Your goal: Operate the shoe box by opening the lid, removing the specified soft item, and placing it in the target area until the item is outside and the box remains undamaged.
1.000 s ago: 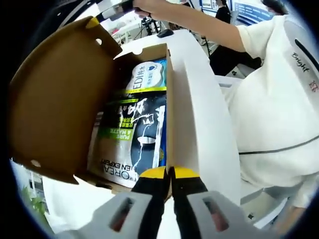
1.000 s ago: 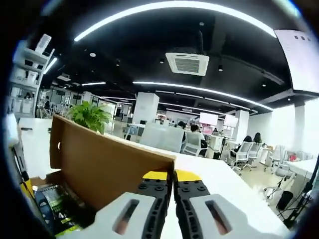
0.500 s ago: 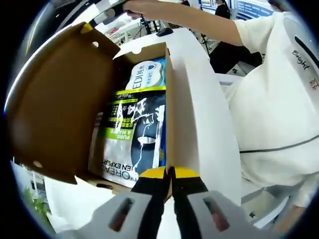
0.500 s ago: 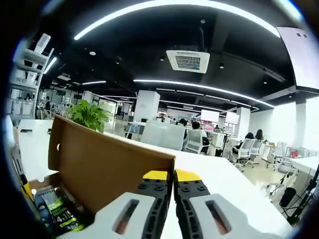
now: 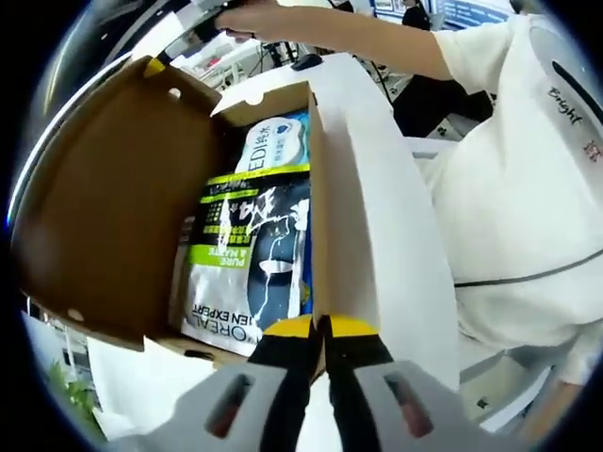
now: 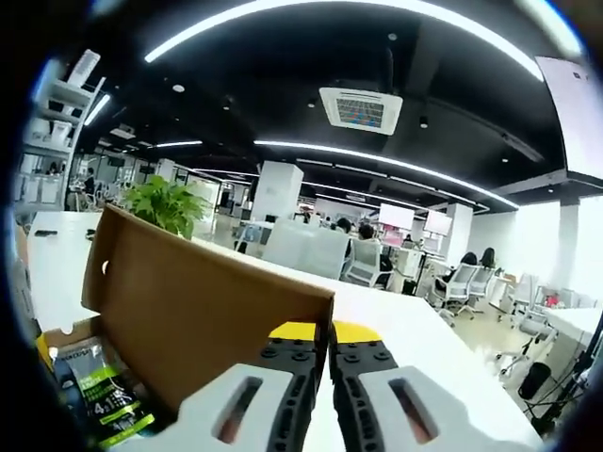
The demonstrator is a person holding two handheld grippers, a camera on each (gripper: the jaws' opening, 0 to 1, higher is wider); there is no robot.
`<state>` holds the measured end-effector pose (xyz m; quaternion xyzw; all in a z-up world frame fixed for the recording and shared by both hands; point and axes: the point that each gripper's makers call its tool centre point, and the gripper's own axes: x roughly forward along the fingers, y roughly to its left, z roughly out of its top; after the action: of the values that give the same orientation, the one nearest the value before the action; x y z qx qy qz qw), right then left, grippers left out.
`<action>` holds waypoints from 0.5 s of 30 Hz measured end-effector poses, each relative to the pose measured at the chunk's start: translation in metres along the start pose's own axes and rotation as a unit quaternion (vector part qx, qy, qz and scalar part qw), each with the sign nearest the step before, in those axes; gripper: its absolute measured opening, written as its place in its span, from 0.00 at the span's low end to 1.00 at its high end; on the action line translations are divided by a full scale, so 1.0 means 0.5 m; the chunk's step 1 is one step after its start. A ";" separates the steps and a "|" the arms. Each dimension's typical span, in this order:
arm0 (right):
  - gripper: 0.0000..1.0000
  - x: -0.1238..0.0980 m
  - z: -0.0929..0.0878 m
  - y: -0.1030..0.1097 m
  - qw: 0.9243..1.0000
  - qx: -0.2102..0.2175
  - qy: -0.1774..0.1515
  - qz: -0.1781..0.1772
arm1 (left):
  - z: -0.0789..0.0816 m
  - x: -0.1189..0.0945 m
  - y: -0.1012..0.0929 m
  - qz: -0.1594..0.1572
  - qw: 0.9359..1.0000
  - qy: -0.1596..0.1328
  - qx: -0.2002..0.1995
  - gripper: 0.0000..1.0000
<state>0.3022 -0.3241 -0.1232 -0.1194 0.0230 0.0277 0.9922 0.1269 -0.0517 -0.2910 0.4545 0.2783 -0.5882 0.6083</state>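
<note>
With lid (image 5: 113, 198) up, pouch (image 5: 247, 254) lies just beyond left gripper (image 5: 320, 327).

You've got one box (image 5: 367, 188), lid (image 5: 104, 198) open, two pouches (image 5: 250, 254) (image 5: 275, 143) inside, one plant (image 6: 168, 202) far off.

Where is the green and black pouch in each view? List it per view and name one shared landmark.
Left gripper view: the green and black pouch lies centre, inside the open shoe box, above the left gripper.
Right gripper view: its corner shows at lower left, below the raised lid.
Shared landmark: the brown lid.
</note>
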 end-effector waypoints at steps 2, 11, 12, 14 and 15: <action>0.00 0.005 -0.002 0.001 1.000 -0.006 0.004 0.000 | 0.000 0.000 0.000 0.000 1.000 0.000 0.001 0.03; 0.01 0.012 -0.002 -0.001 1.000 -0.030 0.007 -0.008 | -0.001 0.000 0.001 0.001 1.000 0.001 0.003 0.03; 0.01 0.013 -0.003 -0.002 1.000 -0.023 0.008 -0.006 | -0.001 0.000 0.001 0.001 1.000 0.001 0.003 0.03; 0.01 0.019 -0.004 -0.003 1.000 -0.016 0.012 -0.004 | -0.001 0.000 0.001 0.001 1.000 0.001 0.002 0.03; 0.01 0.022 -0.005 -0.003 1.000 -0.015 0.014 -0.004 | -0.001 -0.001 0.001 0.001 1.000 0.001 0.002 0.03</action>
<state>0.3131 -0.3254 -0.1259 -0.1347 0.0357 0.0220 0.9900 0.1273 -0.0513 -0.2908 0.4566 0.2777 -0.5877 0.6075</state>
